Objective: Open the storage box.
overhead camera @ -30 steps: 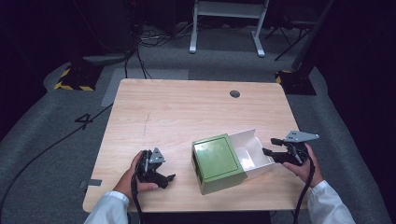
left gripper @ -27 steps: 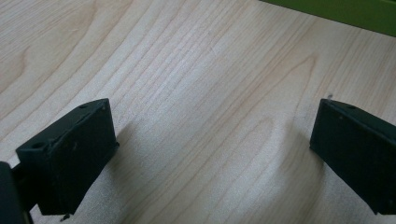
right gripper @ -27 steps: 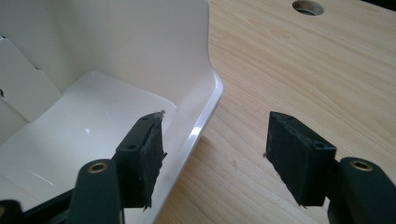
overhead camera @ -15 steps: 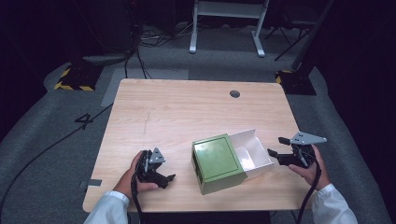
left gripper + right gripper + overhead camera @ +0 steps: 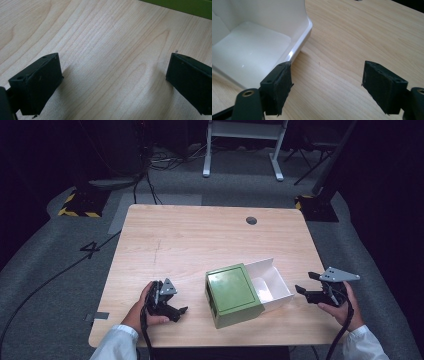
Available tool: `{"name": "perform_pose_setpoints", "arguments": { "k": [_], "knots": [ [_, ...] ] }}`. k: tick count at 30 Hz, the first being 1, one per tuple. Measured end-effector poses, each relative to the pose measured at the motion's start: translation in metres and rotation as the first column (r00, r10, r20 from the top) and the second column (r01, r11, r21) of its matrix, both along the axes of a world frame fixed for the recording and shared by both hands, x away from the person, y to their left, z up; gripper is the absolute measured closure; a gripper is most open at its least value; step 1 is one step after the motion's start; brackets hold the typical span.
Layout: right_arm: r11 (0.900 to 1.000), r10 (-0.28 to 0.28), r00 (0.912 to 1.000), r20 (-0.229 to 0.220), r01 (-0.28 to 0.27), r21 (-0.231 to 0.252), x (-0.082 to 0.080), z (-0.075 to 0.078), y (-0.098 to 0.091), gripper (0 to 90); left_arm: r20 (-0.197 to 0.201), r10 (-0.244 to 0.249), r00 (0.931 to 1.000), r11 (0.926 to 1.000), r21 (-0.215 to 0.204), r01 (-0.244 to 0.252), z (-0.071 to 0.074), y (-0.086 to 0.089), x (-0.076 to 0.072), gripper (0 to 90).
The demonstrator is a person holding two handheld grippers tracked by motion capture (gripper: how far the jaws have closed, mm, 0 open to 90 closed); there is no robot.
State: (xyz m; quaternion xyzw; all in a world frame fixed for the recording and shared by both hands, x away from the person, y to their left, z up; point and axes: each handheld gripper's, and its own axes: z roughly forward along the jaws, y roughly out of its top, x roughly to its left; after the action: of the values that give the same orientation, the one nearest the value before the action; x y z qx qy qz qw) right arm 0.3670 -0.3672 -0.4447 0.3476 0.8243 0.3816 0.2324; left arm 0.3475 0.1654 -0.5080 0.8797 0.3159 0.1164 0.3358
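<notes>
The left gripper (image 5: 172, 309) is resting on the table (image 5: 200, 235) with jaws spread, nothing between them, left of the green box (image 5: 231, 292). Its white drawer (image 5: 272, 285) is sticking out rightward. The right gripper (image 5: 307, 288), jaws just opening and empty, is sitting just beside the drawer's end.

The green box (image 5: 190, 6) is cut off by the top edge of the left gripper view; a narrow strip of its wall remains. In the right gripper view, the white tray (image 5: 257, 47) runs off the left and top edges. In the high view, the green box hides the tray's near end. Both forearms leave the bottom edge.
</notes>
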Motion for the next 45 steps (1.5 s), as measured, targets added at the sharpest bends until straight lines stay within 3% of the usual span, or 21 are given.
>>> {"name": "perform_pose_setpoints", "arguments": {
  "k": [23, 31, 38, 45],
  "knots": [
    [0.9969, -0.032, 0.9970, -0.071, 0.026, -0.074, -0.011, -0.043, -0.019, 21.2, -0.001, -0.004, 1.0000, 1.0000, -0.002, 0.004, 0.000, 0.000, 0.001, 0.3],
    [0.9973, -0.060, 0.9936, -0.096, 0.055, -0.048, -0.014, -0.056, -0.027, 21.4, -0.001, -0.004, 1.0000, 1.0000, -0.002, 0.004, 0.000, 0.000, 0.001, 0.4],
    [0.9968, -0.075, 0.9911, -0.110, 0.077, 0.021, -0.018, -0.062, -0.035, 19.9, -0.001, -0.004, 1.0000, 1.0000, -0.001, 0.004, 0.000, 0.000, 0.000, 0.4],
    [0.9964, -0.075, 0.9893, -0.125, 0.080, 0.030, -0.018, -0.063, -0.036, 19.5, -0.001, -0.005, 1.0000, 1.0000, -0.001, 0.005, 0.000, 0.000, 0.000, 0.3]
  ]
}}
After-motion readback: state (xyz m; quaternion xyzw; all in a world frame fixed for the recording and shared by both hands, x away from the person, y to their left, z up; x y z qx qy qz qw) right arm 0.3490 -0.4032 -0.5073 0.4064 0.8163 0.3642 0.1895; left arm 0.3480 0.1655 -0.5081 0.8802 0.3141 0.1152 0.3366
